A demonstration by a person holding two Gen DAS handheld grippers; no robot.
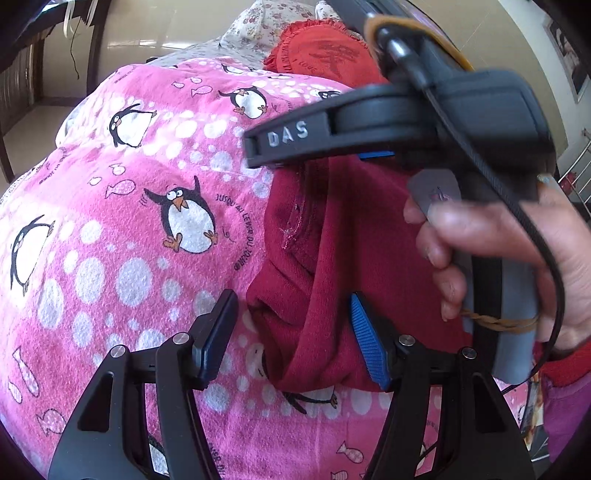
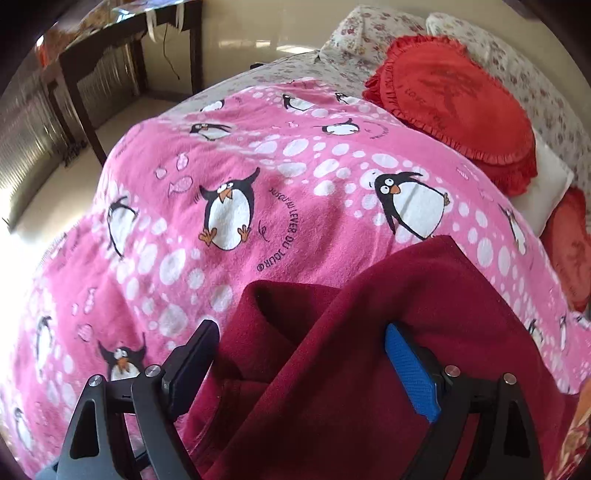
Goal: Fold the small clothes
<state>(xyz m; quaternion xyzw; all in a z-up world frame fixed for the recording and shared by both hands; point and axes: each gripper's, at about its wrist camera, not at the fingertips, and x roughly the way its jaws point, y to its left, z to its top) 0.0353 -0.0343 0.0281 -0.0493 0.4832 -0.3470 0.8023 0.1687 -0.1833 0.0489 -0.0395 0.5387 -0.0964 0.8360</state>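
Note:
A dark red garment (image 1: 332, 258) lies bunched on a pink penguin blanket (image 1: 129, 229). My left gripper (image 1: 291, 332) is open, its fingers wide apart on either side of a fold of the garment, which hangs between them. The right gripper's body (image 1: 424, 122) shows in the left wrist view above the garment, held by a hand (image 1: 517, 258). In the right wrist view the garment (image 2: 351, 350) fills the lower middle, and my right gripper (image 2: 303, 362) is open with the cloth lying between its spread fingers.
The pink blanket (image 2: 221, 166) covers a bed. Red frilled cushions (image 2: 454, 107) and floral pillows (image 2: 369, 33) lie at the far end. A dark wooden table (image 2: 110, 48) stands on the floor to the far left.

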